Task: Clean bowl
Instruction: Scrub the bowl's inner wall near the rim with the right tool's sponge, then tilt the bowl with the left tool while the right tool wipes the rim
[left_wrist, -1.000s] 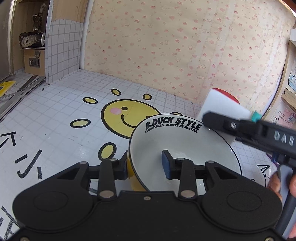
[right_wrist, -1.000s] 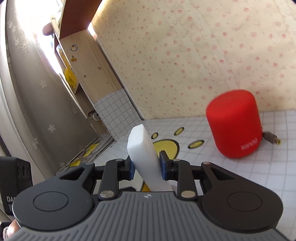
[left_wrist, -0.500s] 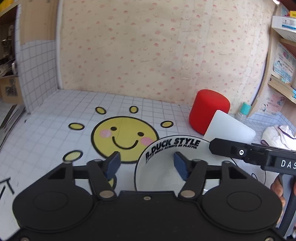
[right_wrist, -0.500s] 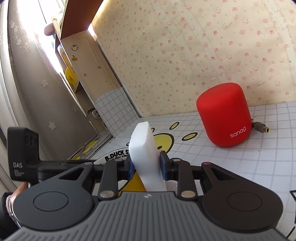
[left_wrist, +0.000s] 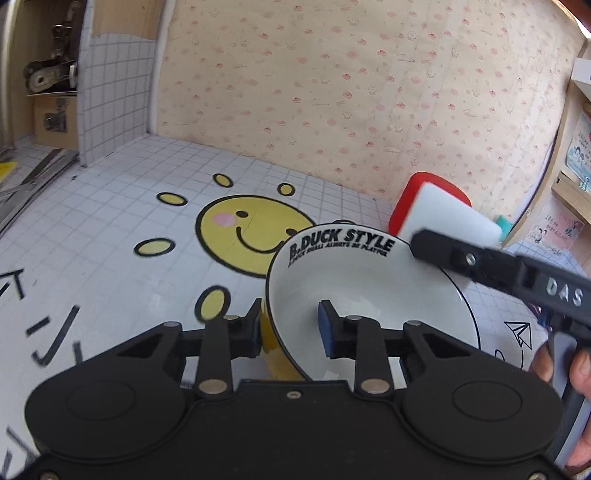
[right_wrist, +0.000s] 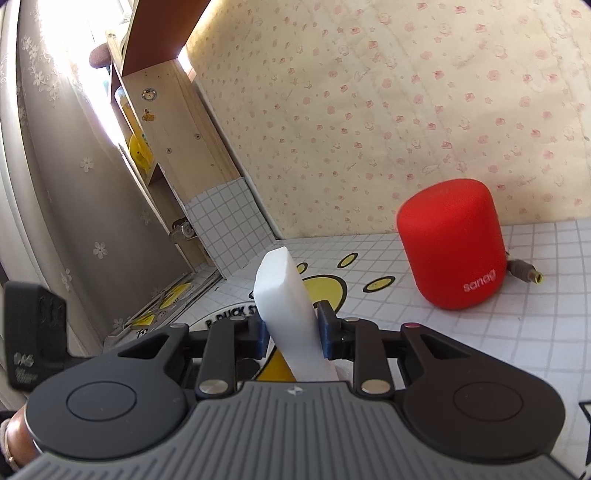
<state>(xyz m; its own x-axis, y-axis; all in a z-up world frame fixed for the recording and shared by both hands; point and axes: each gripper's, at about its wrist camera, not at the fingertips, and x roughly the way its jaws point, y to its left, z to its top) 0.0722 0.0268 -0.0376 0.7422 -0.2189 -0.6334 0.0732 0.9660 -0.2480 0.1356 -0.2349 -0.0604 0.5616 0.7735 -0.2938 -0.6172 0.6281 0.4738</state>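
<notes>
A white bowl (left_wrist: 369, 288) with a black rim, yellow outside and "B.DUCK STYLE" lettering stands tilted, its inside facing me. My left gripper (left_wrist: 290, 328) straddles its near-left wall, one pad on the yellow outside and one inside; the jaws are closing and pinch the wall. My right gripper (right_wrist: 291, 328) is shut on a white sponge block (right_wrist: 284, 295). In the left wrist view that sponge (left_wrist: 443, 210) sits at the bowl's far right rim. A strip of the bowl (right_wrist: 229, 317) shows below the sponge in the right wrist view.
A red cylindrical speaker (right_wrist: 454, 251) stands behind the bowl near the wall, a cable plug (right_wrist: 524, 271) beside it. The table mat (left_wrist: 110, 258) is white grid with a yellow smiley. Wooden shelves (right_wrist: 166, 122) rise on the left, a bookshelf (left_wrist: 572, 177) on the right.
The left jaws opened wide and let the bowl sit flat half a second ago; now they have closed on its wall again and the bowl is tilted. The right gripper kept the sponge.
</notes>
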